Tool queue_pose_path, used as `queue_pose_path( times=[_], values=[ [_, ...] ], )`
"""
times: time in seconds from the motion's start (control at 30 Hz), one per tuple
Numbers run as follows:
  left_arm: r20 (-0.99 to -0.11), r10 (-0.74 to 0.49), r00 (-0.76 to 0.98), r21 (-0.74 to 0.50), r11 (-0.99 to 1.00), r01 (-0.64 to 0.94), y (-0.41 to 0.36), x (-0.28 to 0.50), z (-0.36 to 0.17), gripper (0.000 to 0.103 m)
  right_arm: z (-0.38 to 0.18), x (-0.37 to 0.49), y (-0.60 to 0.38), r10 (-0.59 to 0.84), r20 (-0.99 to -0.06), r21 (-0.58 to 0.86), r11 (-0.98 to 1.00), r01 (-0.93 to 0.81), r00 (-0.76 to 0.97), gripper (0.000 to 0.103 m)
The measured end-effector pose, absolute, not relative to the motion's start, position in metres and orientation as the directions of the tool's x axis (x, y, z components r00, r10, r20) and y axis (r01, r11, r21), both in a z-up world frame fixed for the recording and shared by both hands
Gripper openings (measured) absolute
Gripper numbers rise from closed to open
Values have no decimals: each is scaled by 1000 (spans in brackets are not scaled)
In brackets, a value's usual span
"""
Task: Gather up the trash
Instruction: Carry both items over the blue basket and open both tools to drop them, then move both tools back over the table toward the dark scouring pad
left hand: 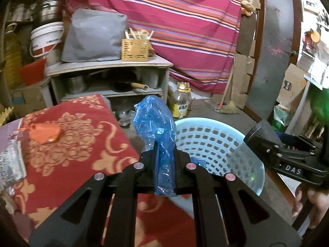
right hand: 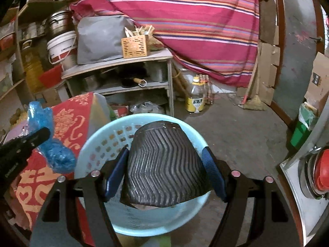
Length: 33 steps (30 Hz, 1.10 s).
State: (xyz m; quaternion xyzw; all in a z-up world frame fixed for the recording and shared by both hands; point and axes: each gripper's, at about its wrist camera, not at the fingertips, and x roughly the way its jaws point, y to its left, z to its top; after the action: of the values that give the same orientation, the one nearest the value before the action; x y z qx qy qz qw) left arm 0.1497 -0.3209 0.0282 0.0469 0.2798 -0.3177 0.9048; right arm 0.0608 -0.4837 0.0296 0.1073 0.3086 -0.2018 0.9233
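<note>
My left gripper (left hand: 164, 158) is shut on a crumpled blue plastic bag (left hand: 156, 123) and holds it over the edge of the red patterned cloth, beside the light blue perforated basket (left hand: 222, 144). The bag also shows in the right wrist view (right hand: 51, 144), held by the left gripper (right hand: 30, 142). My right gripper (right hand: 166, 160) is shut on a black ribbed cup-like piece (right hand: 164, 164), held right over the basket (right hand: 98, 144). That gripper shows at the right of the left wrist view (left hand: 259, 133). An orange wrapper (left hand: 44, 132) lies on the cloth.
The red cloth (left hand: 72, 154) covers a table at left, with a printed packet (left hand: 10, 164) at its left edge. A low shelf (left hand: 111, 65) holds a grey bag and a wooden holder. An oil bottle (left hand: 181, 103) stands on the floor. A striped blanket hangs behind.
</note>
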Motion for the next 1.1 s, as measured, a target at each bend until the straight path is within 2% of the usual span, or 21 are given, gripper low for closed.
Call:
queue_pose_path(
  times=[0.2, 0.27, 0.3, 0.37, 0.47, 0.73, 0.83, 1.1],
  values=[
    [-562, -550, 618, -95, 784, 613, -347, 152, 10, 9, 28, 55, -499, -310, -616, 93, 884, 458, 724, 72],
    [-570, -545, 615, -88, 784, 614, -351, 153, 7, 19, 28, 56, -501, -308, -616, 96, 884, 457, 725, 72],
    [-570, -540, 619, -80, 787, 612, -350, 154, 7, 33, 28, 55, -501, -309, -616, 95, 884, 458, 725, 72],
    [-563, -529, 635, -66, 795, 603, -347, 153, 8, 52, 28, 55, -501, -308, -616, 96, 884, 457, 725, 72],
    [-550, -522, 651, -65, 805, 590, -342, 152, 13, 56, 27, 55, -502, -301, -618, 100, 887, 452, 727, 72],
    [-506, -439, 742, -23, 867, 498, -307, 153, 29, 87, 18, 70, -494, -273, -635, 101, 898, 428, 723, 72],
    [-493, -404, 771, -6, 887, 461, -290, 153, 34, 92, 11, 79, -487, -267, -648, 90, 903, 420, 713, 72],
    [-489, -319, 812, 13, 928, 373, -232, 156, 42, 97, -9, 107, -482, -243, -684, 96, 905, 415, 688, 72]
  ],
)
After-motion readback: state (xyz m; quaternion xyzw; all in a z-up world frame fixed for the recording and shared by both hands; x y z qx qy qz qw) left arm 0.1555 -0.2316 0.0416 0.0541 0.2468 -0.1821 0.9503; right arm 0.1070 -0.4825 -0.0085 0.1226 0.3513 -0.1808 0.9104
